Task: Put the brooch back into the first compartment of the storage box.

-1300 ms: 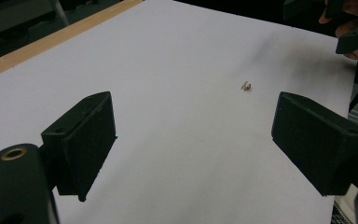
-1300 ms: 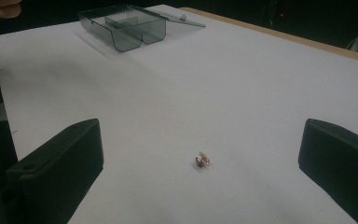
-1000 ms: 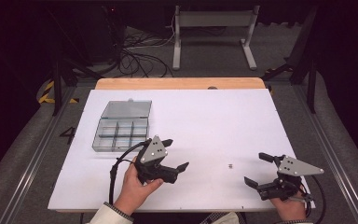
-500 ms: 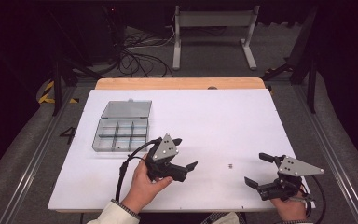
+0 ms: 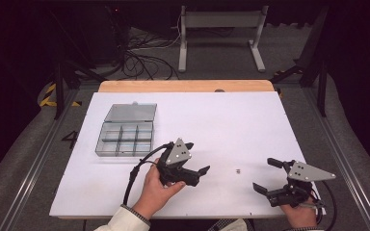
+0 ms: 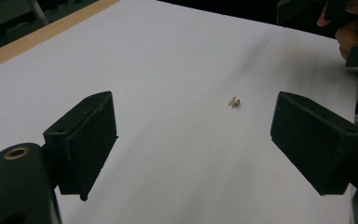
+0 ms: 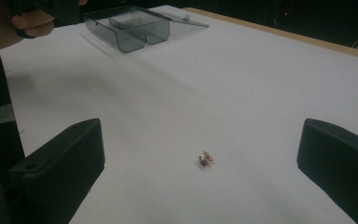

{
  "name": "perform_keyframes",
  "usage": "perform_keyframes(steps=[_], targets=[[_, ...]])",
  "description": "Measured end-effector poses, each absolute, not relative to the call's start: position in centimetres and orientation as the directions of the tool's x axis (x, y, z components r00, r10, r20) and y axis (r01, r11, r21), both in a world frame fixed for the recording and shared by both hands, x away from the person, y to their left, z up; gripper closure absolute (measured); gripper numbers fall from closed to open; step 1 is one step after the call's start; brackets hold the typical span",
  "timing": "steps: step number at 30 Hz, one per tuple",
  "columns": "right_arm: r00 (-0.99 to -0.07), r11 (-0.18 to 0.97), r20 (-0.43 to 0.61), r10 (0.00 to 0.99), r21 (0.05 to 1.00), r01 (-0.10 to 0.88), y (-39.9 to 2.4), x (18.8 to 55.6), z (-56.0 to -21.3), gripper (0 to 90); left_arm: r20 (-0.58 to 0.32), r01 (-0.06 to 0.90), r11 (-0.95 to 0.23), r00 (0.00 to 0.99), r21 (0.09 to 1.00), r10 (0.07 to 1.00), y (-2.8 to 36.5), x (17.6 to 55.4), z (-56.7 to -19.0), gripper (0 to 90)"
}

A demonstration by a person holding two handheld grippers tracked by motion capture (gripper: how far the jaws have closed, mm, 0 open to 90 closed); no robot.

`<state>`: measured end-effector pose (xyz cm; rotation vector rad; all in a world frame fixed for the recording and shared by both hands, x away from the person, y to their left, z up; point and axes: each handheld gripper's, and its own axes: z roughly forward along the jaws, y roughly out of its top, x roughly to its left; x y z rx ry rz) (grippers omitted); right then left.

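Because the small metal piece (image 5: 238,170) lies alone on the bare white table (image 5: 231,125), between the two grippers and apart from both, the step in hand looks like a pick-up of it, probably by the left gripper (image 5: 198,158), which is angled toward it from the left with its jaws spread wide. In the left gripper view the small metal piece (image 6: 234,101) sits ahead of the jaws and right of the middle of the gap, so a good approach would shift the gripper until the piece is centred between the pads, lower the tips close to the tabletop, and close slowly, since a thing this tiny could easily skid away or slip out from under the pads. The right gripper (image 5: 266,175) rests near the front right edge of the table, its jaws also wide and holding nothing; its own view shows the small metal piece (image 7: 206,158) ahead of the gap, roughly mid-way between the jaws. The piece looks coppery or brass-toned, shiny, irregular in outline, perhaps a clip or terminal, though too small to tell for sure. The open compartment box (image 5: 125,138), grey and translucent, stands well apart at the table's left, a likely place for it.
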<state>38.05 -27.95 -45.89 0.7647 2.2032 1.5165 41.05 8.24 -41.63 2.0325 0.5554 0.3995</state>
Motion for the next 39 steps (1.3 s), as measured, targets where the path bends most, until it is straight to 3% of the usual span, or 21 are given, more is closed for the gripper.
perform_keyframes(steps=[39], targets=[[-0.790, 0.262, 0.023, 0.612, 0.937, 0.231, -28.6, 38.0, -45.8, 3.1, 0.023, 0.264, -0.536, 0.883, 0.802, 0.469, -0.8, 43.8, -46.4, 17.7]])
